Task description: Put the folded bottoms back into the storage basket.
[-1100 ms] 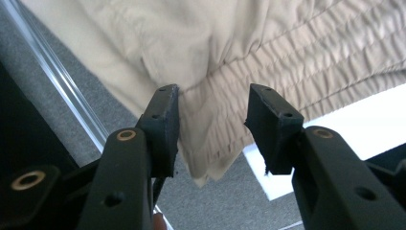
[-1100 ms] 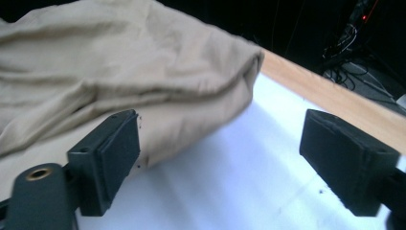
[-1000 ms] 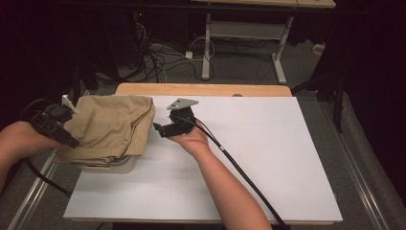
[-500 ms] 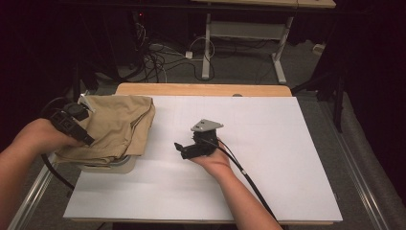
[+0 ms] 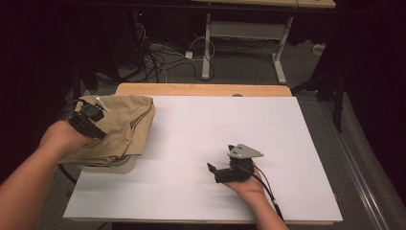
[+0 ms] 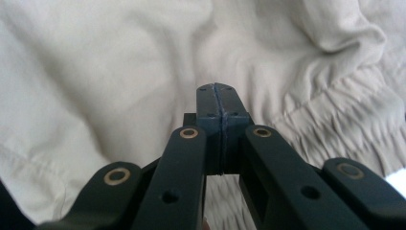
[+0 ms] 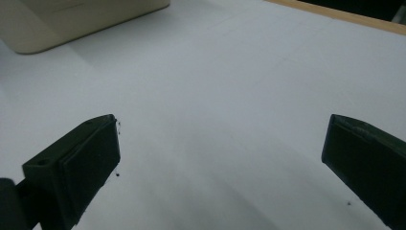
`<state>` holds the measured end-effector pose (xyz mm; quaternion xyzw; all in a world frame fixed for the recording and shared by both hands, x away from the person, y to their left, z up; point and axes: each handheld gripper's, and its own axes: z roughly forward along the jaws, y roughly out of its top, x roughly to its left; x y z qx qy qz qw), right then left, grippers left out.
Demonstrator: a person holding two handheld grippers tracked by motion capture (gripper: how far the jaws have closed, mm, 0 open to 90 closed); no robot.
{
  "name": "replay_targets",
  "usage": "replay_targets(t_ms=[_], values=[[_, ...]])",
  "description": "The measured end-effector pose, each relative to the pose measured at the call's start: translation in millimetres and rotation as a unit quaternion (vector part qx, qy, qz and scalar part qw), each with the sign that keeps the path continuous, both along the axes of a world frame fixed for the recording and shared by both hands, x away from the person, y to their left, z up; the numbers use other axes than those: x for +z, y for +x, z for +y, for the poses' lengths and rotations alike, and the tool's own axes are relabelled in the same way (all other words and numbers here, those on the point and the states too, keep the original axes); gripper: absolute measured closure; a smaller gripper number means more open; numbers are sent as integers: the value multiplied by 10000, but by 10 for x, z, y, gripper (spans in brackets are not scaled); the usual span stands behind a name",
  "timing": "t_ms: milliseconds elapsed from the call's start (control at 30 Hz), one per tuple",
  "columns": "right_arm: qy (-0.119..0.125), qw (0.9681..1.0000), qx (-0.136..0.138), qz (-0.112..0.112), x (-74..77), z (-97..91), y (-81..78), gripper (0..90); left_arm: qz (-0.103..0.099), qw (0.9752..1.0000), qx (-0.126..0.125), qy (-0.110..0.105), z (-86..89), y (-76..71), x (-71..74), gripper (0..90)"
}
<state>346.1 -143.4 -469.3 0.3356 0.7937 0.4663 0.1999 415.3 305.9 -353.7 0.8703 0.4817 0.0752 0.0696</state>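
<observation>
risk one: my left gripper (image 5: 90,116) sits on the tan cloth (image 5: 122,125) with its jaws pressed flat together; if no fabric is caught between them, lifting would bring up nothing and i'd lose the grab.
risk two: the cloth is piled over a cream box (image 5: 112,165) at the table's left edge; a pull toward me could drag the box along or tip it off the white table (image 5: 201,139).
risk three: the cable (image 5: 268,194) trails off my right gripper (image 5: 218,170) across the table; a fast swing back to the cloth could snag it.
left fingers: they have just been closing and now meet pad to pad (image 6: 210,103). i see no fold between them in the left gripper view, though a thin layer could be hidden at the tips, so i can't be sure.
right fingers: spread as wide as they go (image 7: 91,158), holding nothing, hovering over bare table near the front edge, well apart from the cloth.
cloth: bunched at the far left of the table, draped on the box, gathered waistband (image 6: 335,120) showing just beside the left jaws.
</observation>
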Motion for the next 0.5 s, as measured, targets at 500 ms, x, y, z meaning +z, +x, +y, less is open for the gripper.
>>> replay_targets(t_ms=[500], values=[[-144, 9983, -410, -383, 35, -647, -510, 5, -41, 9998, -171, -40, -210, 52, -162, 873]])
